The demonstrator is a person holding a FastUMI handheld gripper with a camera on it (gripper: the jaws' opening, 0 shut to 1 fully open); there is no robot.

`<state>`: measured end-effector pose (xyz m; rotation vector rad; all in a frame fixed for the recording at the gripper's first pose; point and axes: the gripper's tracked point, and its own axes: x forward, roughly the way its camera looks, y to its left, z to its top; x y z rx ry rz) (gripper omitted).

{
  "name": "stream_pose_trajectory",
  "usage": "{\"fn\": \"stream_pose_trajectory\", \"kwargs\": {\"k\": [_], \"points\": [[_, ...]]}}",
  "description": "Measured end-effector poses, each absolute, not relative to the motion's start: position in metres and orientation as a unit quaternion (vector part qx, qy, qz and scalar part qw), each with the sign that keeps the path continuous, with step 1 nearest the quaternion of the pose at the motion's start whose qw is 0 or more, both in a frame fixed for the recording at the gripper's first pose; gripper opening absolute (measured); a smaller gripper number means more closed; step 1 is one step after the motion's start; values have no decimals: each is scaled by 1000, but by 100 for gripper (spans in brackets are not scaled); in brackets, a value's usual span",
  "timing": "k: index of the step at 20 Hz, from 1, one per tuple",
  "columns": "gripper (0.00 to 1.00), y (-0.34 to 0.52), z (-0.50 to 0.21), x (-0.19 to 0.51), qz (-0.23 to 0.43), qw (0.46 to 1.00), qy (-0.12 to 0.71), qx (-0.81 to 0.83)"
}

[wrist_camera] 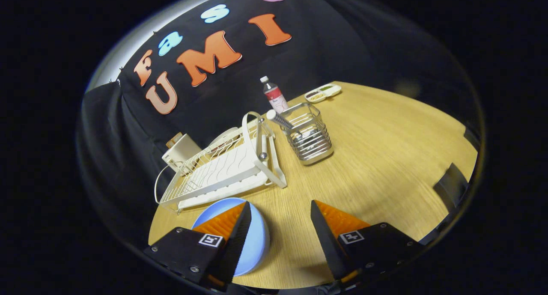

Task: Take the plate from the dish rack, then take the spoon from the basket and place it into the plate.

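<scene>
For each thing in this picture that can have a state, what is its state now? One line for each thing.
gripper: open, nothing between its fingers.
plate: out of the rack, flat on the table, partly under one finger.
dish rack: upright on the table, no blue plate in it.
basket: upright, spoon inside.
spoon: leaning in the basket, handle out over the rim.
bottle: upright, cap on.

I'm in a staged recording booth, not a real kitchen: black cloth wall (334,42) behind a lone wooden table (385,149) dressed with a dish rack (222,168), wire basket (310,136), bottle (274,94).
</scene>
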<state>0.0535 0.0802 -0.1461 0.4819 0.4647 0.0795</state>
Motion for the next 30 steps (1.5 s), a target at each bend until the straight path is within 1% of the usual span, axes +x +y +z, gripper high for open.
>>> {"fn": "stream_pose_trajectory", "kwargs": {"k": [1,3,6,12,16,18,20,23,24,25,26,27,28,29,30], "points": [[90,71,-143,56,25,952,215,218],[98,55,-132,61,2,965,188,184],[99,48,-111,68,-3,976,148,157],[98,42,-94,99,-26,990,91,100],[98,41,-89,123,-40,994,67,70],[97,47,-92,136,-34,995,66,65],[92,50,-91,148,-33,995,63,67],[68,51,-94,165,-40,996,60,60],[64,53,-96,170,-40,995,64,59],[53,55,-99,174,-40,995,68,60],[47,55,-100,176,-42,995,70,61],[32,51,-100,179,-49,995,70,61],[24,45,-97,181,-61,994,64,59],[12,45,-95,180,-59,994,61,62],[10,46,-94,180,-53,994,63,71]]}}
